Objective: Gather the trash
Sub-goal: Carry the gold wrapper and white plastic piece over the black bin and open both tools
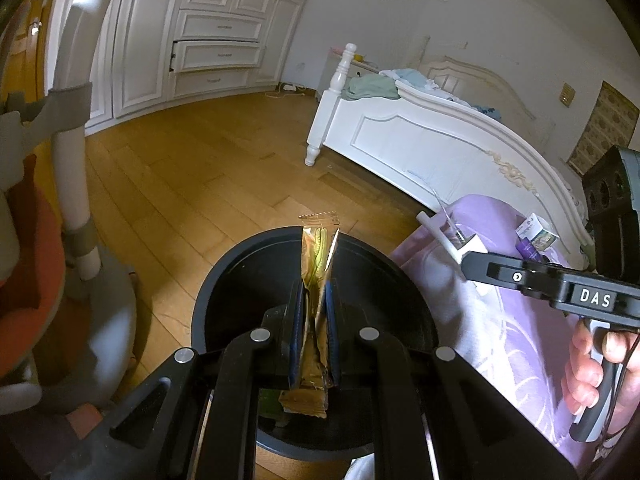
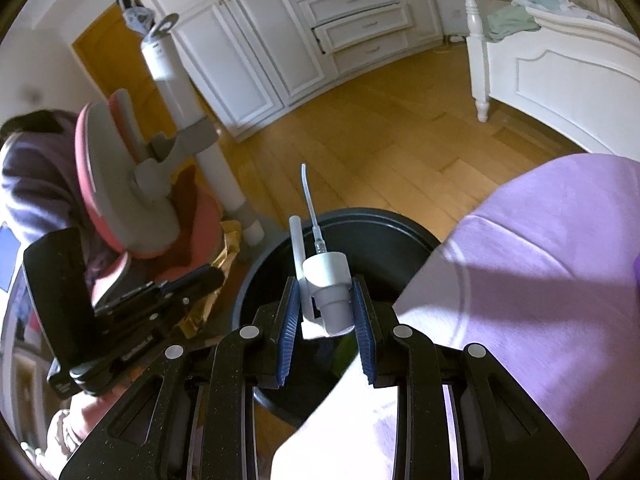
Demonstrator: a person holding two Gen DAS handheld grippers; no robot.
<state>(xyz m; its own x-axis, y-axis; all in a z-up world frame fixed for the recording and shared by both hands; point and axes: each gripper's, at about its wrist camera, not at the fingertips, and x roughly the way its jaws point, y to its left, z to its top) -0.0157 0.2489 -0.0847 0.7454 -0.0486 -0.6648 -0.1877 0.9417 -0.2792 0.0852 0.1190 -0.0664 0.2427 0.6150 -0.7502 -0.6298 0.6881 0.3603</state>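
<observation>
Wooden flooring runs through a bedroom with white panelled cupboards and a white bed (image 1: pixel 432 140); the landmark for all positions below is the black bin (image 1: pixel 224 280) standing on that floor.

Left wrist view: the left gripper (image 1: pixel 313 292) is clamped tight on a gold foil wrapper (image 1: pixel 318 256), pads pressing both faces. The wrapper's long axis runs forward along the fingers, its far end over the bin's far rim, its near end hanging above the bin's mouth. To the right of the bin, the right gripper (image 1: pixel 466 258) enters from the side, carrying a white spray pump head (image 1: pixel 472 246) above a purple cloth (image 1: pixel 500 320) that lies against the bin's right rim. A hand (image 1: pixel 596 364) grips its handle.

Right wrist view: the right gripper (image 2: pixel 326 300) is partly closed on the spray pump head (image 2: pixel 326 276), its dip tube pointing forward and up over the bin (image 2: pixel 380 232). The left gripper (image 2: pixel 200 276) sits at the bin's left edge.

Judgement: both items appear to be over or near the opening, with the left one more centrally placed. The purple cloth (image 2: pixel 540 260) crowds the right rim and could catch a dropped piece.
</observation>
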